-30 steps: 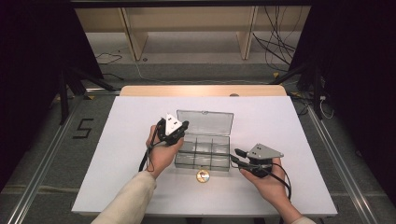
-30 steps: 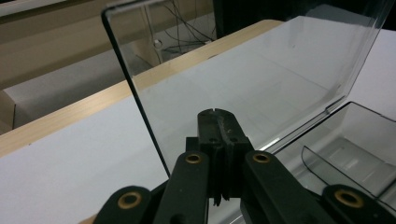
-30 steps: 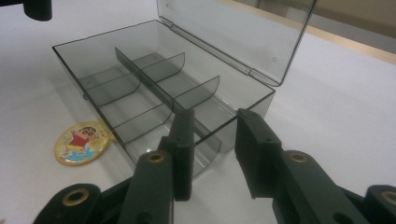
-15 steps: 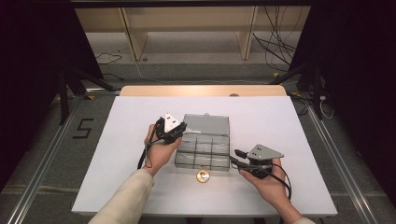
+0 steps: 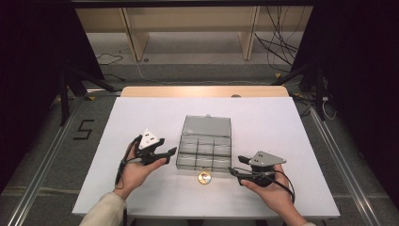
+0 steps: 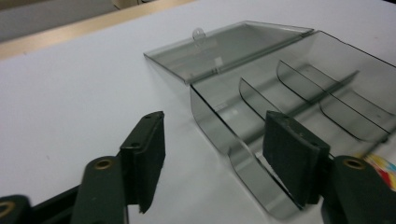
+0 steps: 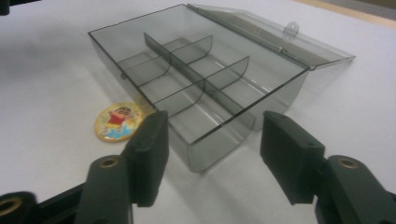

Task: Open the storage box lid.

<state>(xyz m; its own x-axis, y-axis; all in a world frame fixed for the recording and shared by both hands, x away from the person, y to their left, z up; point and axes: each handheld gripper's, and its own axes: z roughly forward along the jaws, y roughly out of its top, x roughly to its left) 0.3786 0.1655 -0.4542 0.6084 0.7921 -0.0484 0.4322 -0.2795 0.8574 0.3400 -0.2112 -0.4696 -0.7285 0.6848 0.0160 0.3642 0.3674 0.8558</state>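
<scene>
White rectangular tabletop (image 5: 141,122) with wood far edge over grey floor, dark room; clear smoky plastic divided box (image 5: 204,153) at centre, lid flat toward 12 o'clock, left gripper (image 5: 165,155) at 9 and right gripper (image 5: 236,170) at 4, both jaws just opened, spread, holding nothing, round yellow cartoon badge (image 5: 204,177) at 6.

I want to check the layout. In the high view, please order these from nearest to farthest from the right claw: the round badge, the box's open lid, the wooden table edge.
1. Round badge: just left of the right claw, on the white table.
2. Open lid: lying flat behind the clear box.
3. Wooden table edge: along the far side.
</scene>
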